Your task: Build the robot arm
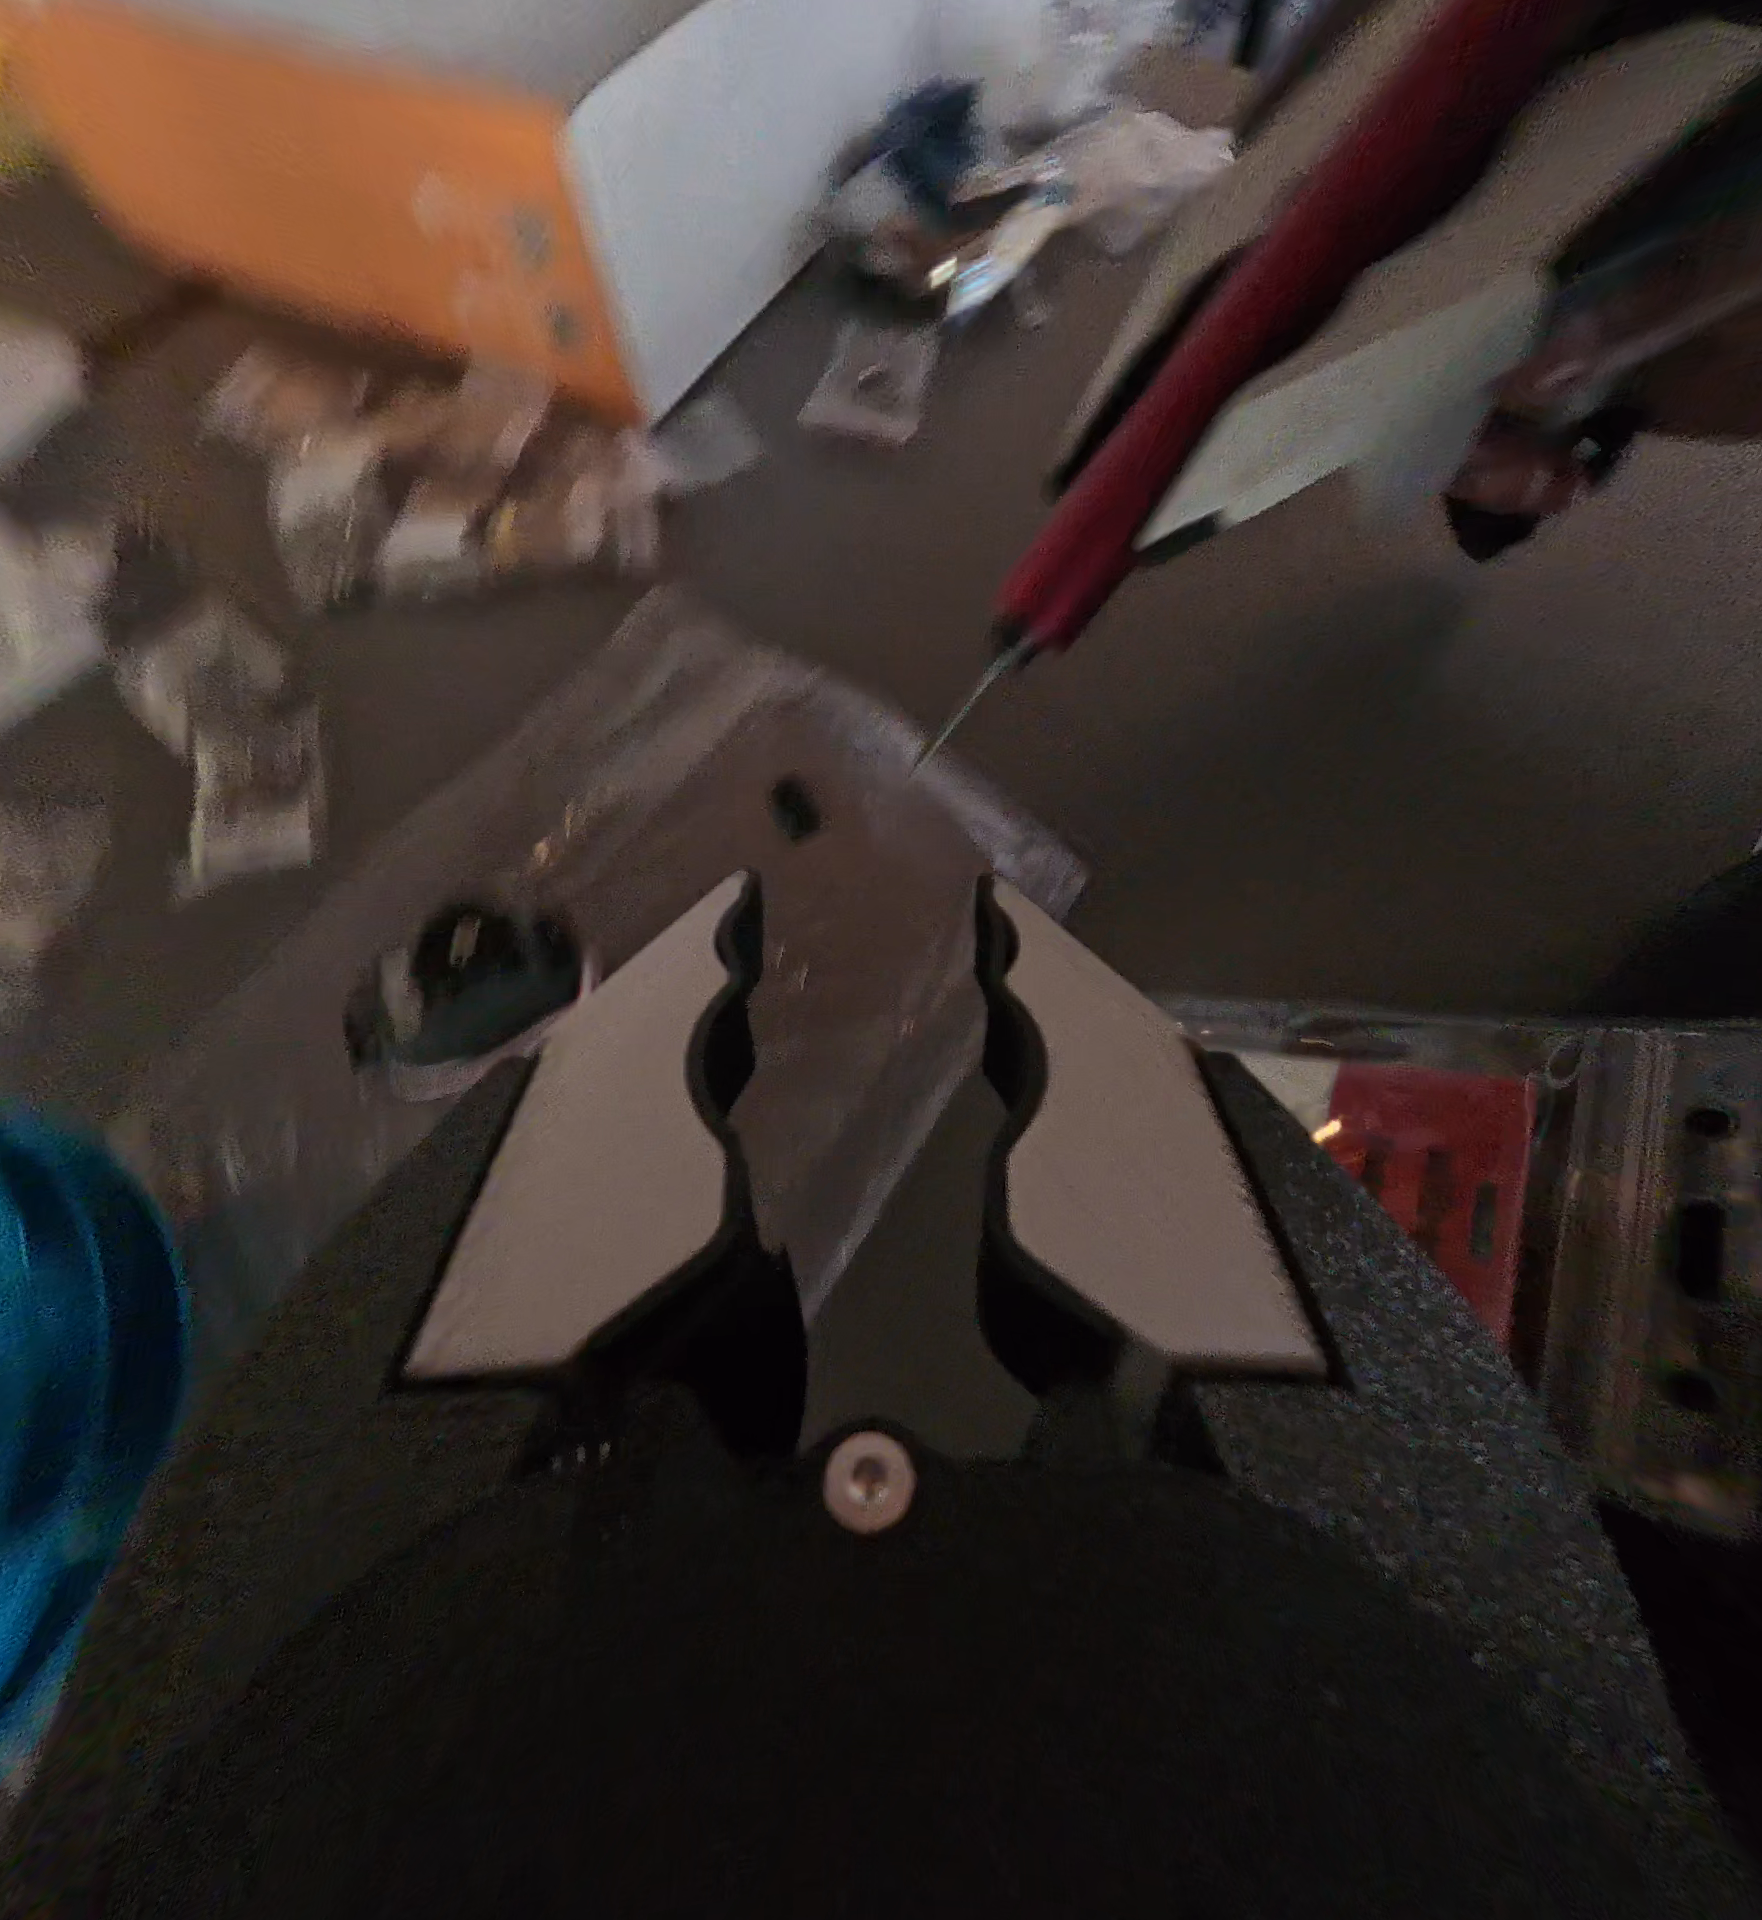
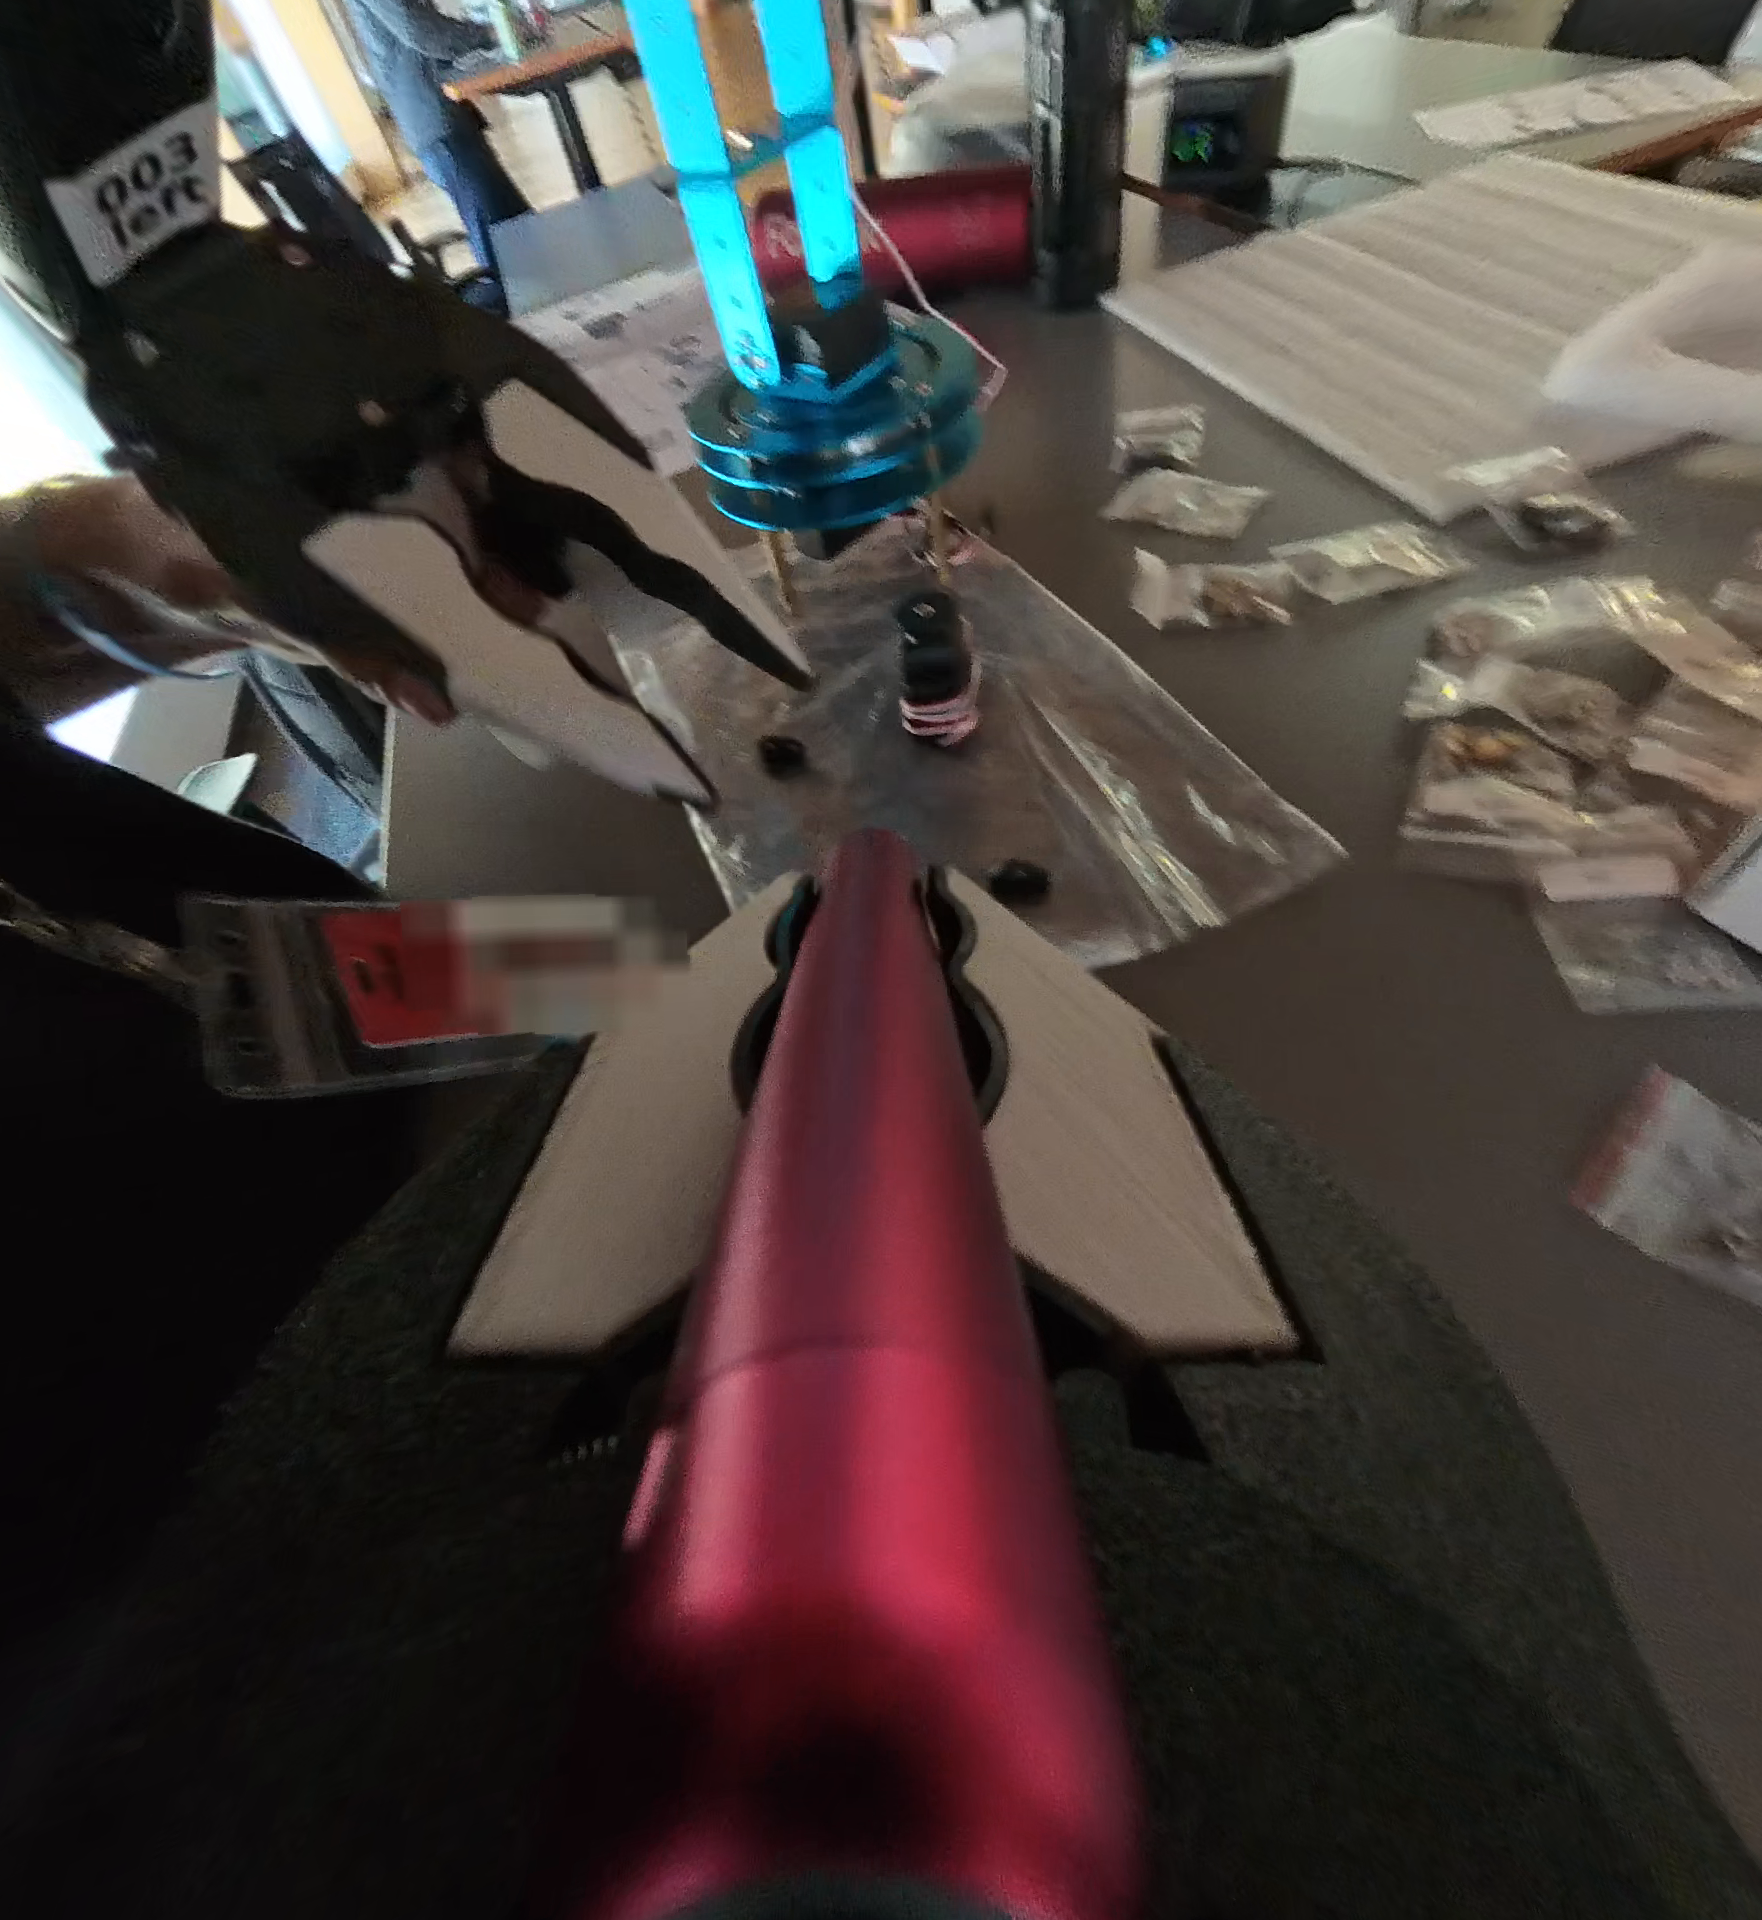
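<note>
My right gripper [image 2: 872, 883] is shut on a red screwdriver [image 2: 856, 1351]. In the left wrist view the right gripper [image 1: 1105, 509] comes in from the upper right, and the screwdriver [image 1: 1220, 343] has its thin tip just over the far edge of a clear plastic plate [image 1: 669, 748]. The plate [image 2: 1064, 758] lies on the grey table with small black screws [image 2: 781, 750] and a black spool wound with copper wire [image 2: 934, 665]. My left gripper [image 1: 866, 883] is open over the plate's near corner. Its tips hover at the plate's left edge in the right wrist view [image 2: 757, 738].
A blue round base with cyan posts [image 2: 835, 447] stands behind the plate. Several small clear bags [image 2: 1583, 707] lie to the right. An orange box [image 1: 285, 177], a white box [image 1: 711, 187] and a foam sheet [image 2: 1428, 312] are nearby. A clear badge holder [image 2: 337, 987] hangs by the grippers. Spacing between my two grippers at the tips: around 8 cm.
</note>
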The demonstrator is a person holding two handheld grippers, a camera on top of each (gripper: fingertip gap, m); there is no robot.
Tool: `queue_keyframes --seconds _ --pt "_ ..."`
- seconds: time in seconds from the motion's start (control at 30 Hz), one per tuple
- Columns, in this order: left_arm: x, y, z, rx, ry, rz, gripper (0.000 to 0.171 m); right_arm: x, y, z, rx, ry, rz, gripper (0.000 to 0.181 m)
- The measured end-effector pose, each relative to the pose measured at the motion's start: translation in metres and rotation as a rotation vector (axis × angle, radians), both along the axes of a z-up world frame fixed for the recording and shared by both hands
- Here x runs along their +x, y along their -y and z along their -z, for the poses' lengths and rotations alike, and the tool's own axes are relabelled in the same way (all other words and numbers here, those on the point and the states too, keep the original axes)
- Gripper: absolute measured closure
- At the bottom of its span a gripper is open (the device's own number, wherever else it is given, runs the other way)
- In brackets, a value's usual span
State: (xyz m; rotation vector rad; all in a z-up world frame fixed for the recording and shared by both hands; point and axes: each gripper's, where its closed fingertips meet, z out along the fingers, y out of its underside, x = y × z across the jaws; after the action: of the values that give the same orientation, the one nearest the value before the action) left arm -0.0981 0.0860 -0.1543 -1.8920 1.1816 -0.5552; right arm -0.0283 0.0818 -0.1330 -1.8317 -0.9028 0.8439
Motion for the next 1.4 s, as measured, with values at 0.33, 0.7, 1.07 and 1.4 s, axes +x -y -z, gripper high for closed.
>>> queue_keyframes --seconds 0.33,0.7,1.07,1.4 --pt "0.084 0.001 0.003 0.568 -0.276 0.289 0.151 0.012 0.018 -0.01 0.028 -0.019 0.023 0.157" --pt "0.124 -0.026 0.04 0.831 -0.506 0.486 0.151 0.108 0.024 0.023 -0.004 0.137 0.113 0.159" --pt "0.153 -0.027 0.043 0.9 -0.515 0.552 0.152 0.097 0.001 0.08 0.145 0.562 0.124 0.176" --pt "0.145 -0.034 0.039 1.031 -0.483 0.543 0.151 0.097 -0.015 0.043 0.077 0.34 0.027 0.14"
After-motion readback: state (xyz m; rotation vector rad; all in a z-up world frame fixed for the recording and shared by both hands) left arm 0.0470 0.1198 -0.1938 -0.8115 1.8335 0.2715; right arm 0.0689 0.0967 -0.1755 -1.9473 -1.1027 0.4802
